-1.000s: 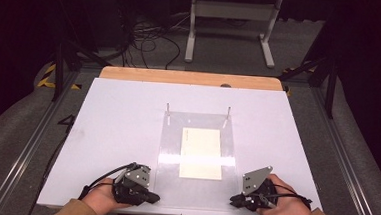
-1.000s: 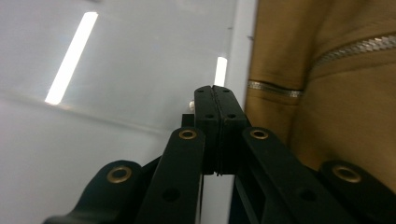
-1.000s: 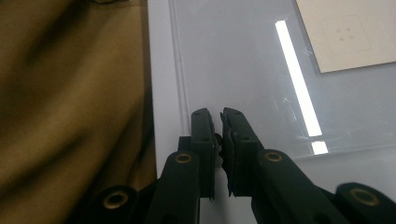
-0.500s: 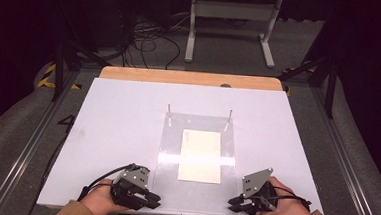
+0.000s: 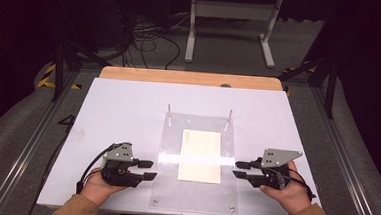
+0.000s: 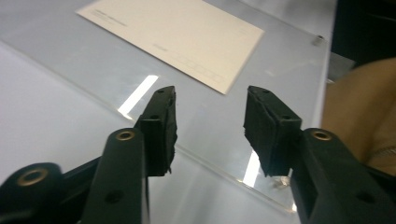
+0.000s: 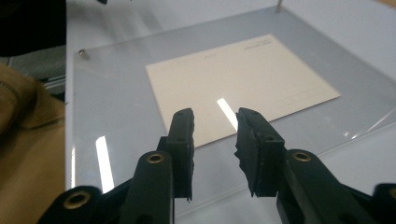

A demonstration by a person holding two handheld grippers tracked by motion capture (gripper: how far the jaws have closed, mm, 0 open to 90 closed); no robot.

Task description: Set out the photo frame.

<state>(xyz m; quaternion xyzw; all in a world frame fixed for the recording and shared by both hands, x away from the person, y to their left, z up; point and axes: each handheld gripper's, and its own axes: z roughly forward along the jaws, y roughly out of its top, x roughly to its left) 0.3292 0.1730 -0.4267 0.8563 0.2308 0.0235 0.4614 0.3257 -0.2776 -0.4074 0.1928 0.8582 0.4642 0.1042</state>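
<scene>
White table (image 5: 128, 108), wide and flat, with a wooden strip (image 5: 190, 78) along its far edge. Beyond it a grey floor (image 5: 221, 59) with loose cables (image 5: 148, 35) and a white stand (image 5: 231, 20).

On the table's near middle, a clear sheet (image 5: 171, 151), lying flat, with two thin pins (image 5: 169, 109) upright at its far corners and small screws (image 5: 155, 202) at its near ones. Under or on the sheet, hard to tell which, a cream card (image 5: 200, 155), lying square to it and near the centre, faint print along one edge. Across both, a bright bar of reflected light.

Left gripper (image 5: 147, 169) at the sheet's left edge, held in a left hand (image 5: 98, 187), pointing right toward the card. Jaws apart and just been opening, nothing between them; in the left gripper view (image 6: 210, 126) only the sheet's edge and the card's corner beyond the tips, no contact seen.

Right gripper (image 5: 239, 169) at the sheet's right edge, held in a right hand (image 5: 286, 191), pointing left, facing the other. Jaws likewise parted and just been opening, empty; in the right gripper view (image 7: 215, 140) poised over the sheet with the card's near edge just past the tips.

Tan sleeves at the near edge of the table.
</scene>
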